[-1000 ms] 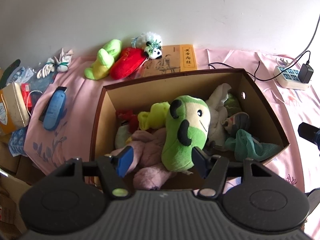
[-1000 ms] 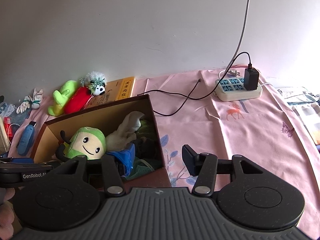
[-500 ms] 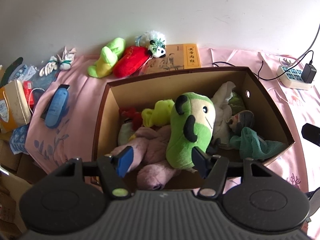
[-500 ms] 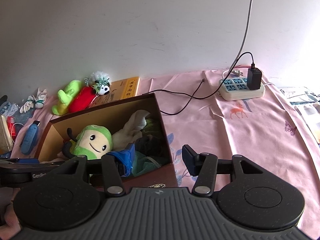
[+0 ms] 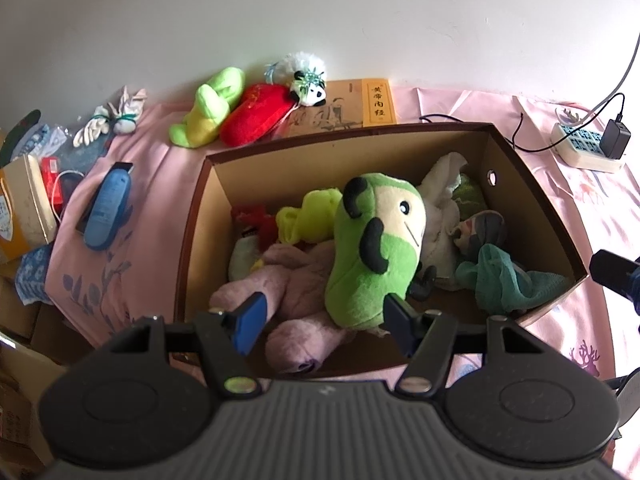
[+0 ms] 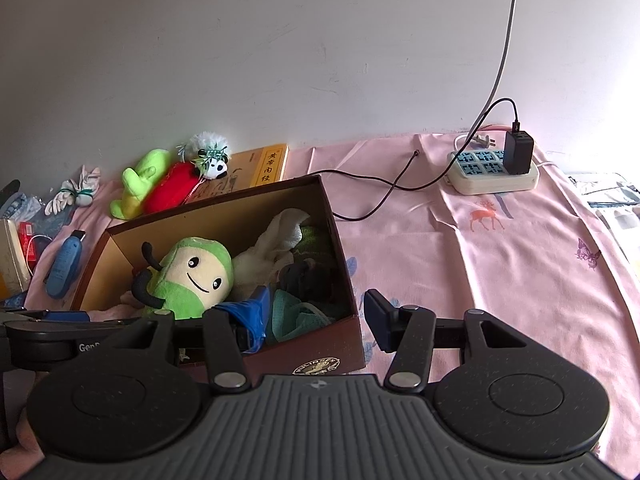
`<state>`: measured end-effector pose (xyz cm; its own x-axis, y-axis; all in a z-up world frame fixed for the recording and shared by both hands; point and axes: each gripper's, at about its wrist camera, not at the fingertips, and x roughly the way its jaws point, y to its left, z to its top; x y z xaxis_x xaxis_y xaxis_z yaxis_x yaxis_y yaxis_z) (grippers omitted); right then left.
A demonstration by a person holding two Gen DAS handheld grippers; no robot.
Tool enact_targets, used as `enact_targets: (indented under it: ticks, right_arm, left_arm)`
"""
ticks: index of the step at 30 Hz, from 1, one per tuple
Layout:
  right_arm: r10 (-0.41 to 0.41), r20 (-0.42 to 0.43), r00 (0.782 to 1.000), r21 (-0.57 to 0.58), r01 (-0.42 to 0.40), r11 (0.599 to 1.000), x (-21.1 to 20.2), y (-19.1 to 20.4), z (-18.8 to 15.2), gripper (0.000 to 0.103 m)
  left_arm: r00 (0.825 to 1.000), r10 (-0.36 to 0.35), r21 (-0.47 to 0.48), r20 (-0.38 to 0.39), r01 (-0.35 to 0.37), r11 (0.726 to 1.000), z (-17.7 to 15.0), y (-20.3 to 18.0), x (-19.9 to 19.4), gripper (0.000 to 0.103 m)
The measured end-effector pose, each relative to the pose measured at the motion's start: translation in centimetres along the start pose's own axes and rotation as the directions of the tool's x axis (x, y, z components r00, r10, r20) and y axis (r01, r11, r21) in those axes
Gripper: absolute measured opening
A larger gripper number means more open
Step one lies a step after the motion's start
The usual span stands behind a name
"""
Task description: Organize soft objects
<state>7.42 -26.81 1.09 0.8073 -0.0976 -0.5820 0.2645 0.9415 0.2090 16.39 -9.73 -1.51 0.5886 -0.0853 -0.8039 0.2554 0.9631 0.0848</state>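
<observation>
A brown cardboard box (image 5: 200,216) (image 6: 340,240) sits on the pink cloth, full of soft toys and cloths. A green plush with a cream face (image 5: 372,248) (image 6: 192,276) lies on top, over a pink plush (image 5: 296,280). A teal cloth (image 5: 500,276) hangs at the box's right corner. My left gripper (image 5: 324,320) is open and empty above the box's near edge. My right gripper (image 6: 316,320) is open and empty over the box's near right corner. A lime plush (image 5: 208,108), a red plush (image 5: 256,112) and a small panda toy (image 5: 308,88) lie behind the box.
A yellow book (image 5: 360,108) lies behind the box. A blue device (image 5: 108,204), white gloves (image 5: 108,124) and small boxes (image 5: 20,208) lie at the left. A power strip with a black charger (image 6: 496,168) and a black cable (image 6: 384,188) lie at the right.
Both grippers have drawn back and up from the box, staying open. The green plush rests in the box, free of the left gripper's fingers.
</observation>
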Motion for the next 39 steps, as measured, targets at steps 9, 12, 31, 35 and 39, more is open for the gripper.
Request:
enact_targets:
  ticks: [9, 12, 31, 35, 39]
  right_arm:
    - [0.025, -0.005, 1.000, -0.024, -0.025, 0.999, 0.2, 0.9, 0.0, 0.037]
    - [0.032, -0.006, 0.999, -0.028, -0.033, 0.999, 0.2, 1.0, 0.0, 0.037]
    - [0.038, -0.004, 0.999, -0.048, -0.038, 0.998, 0.5, 1.6, 0.1, 0.037]
    - [0.040, -0.006, 0.999, -0.058, -0.040, 0.998, 0.8, 2.1, 0.4, 0.037]
    - [0.048, -0.010, 0.999, -0.081, -0.049, 0.996, 1.1, 2.9, 0.6, 0.037]
  left_arm:
    - [1.000, 0.009, -0.013, -0.008, -0.009, 1.000, 0.0, 0.3, 0.2, 0.066]
    - [1.000, 0.012, -0.017, -0.013, -0.012, 1.000, 0.0, 0.4, 0.2, 0.066]
    - [0.998, 0.064, -0.022, 0.020, -0.063, 0.998, 0.4, 1.2, 0.3, 0.066]
    - [0.997, 0.078, -0.028, 0.023, -0.078, 0.997, 0.5, 1.6, 0.5, 0.066]
    - [0.996, 0.086, -0.038, 0.022, -0.085, 0.996, 0.6, 2.1, 0.7, 0.066]
